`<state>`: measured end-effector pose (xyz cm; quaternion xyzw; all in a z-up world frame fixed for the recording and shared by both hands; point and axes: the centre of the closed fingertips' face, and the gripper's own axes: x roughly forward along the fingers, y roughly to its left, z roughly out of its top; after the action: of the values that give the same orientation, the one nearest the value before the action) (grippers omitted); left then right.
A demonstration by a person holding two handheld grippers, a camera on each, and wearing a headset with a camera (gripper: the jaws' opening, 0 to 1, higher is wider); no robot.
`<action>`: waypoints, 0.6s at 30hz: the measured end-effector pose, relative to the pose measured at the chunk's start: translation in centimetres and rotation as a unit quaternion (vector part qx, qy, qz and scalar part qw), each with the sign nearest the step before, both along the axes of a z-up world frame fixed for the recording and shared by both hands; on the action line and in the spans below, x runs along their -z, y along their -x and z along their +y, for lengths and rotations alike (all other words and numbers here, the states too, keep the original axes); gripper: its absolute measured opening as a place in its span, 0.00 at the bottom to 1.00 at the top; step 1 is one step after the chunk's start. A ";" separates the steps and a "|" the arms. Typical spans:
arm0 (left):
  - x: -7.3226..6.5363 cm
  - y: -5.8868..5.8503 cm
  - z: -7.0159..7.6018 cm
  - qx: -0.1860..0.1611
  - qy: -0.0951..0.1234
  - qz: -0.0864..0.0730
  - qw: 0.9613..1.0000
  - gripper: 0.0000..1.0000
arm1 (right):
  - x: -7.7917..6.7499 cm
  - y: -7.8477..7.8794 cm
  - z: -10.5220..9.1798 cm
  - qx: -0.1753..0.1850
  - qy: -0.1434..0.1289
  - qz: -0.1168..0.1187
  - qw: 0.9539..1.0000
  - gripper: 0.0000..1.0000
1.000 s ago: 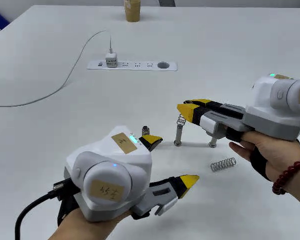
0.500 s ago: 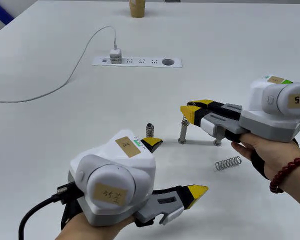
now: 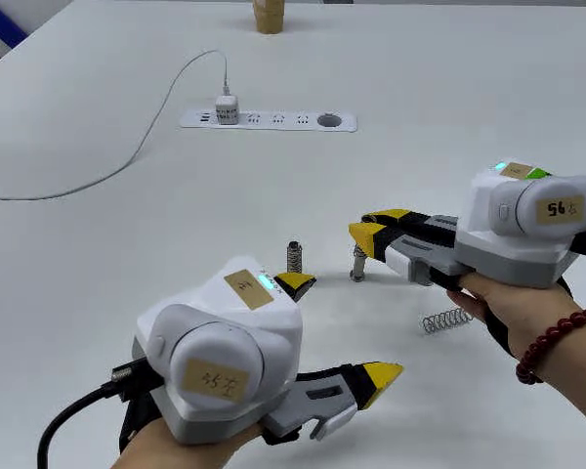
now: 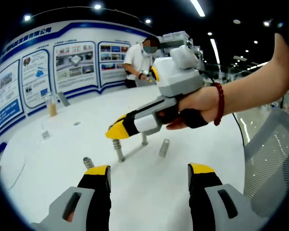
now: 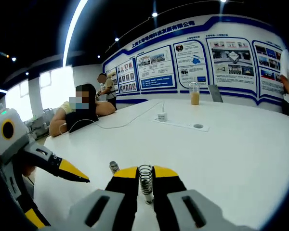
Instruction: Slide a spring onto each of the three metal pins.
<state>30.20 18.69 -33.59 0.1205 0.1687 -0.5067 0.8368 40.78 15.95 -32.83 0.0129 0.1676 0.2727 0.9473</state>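
right yellow-tipped gripper (image 3: 366,233) pinching a coiled steel spring (image 5: 145,177) atop the middle metal pin (image 3: 357,268)
jaws narrow on the spring. left yellow-tipped gripper (image 3: 340,327) wide apart, holding nothing. spare coiled spring (image 3: 446,319) lies loose on the white table (image 3: 420,117).

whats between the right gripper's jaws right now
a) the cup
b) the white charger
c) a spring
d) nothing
c: in the right gripper view the right gripper has its jaws shut on a coiled spring, and the head view puts that grip at the top of an upright pin.
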 end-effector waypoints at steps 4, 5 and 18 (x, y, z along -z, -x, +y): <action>0.0 0.0 0.0 0.000 0.000 0.001 1.000 0.66 | 0.5 0.0 0.0 0.001 0.005 0.006 1.000 0.12; 0.1 -0.1 0.0 0.000 -0.001 0.001 1.000 0.66 | 0.6 0.1 0.0 0.000 0.007 0.007 1.000 0.12; 0.3 -0.2 0.3 -0.006 -0.001 0.008 1.000 0.65 | 2.2 0.2 0.0 -0.002 0.025 0.029 0.999 0.12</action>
<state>30.44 18.97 -33.93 0.1167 0.1766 -0.5023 0.8384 40.61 15.92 -35.08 -0.0032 0.2021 0.2702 0.9413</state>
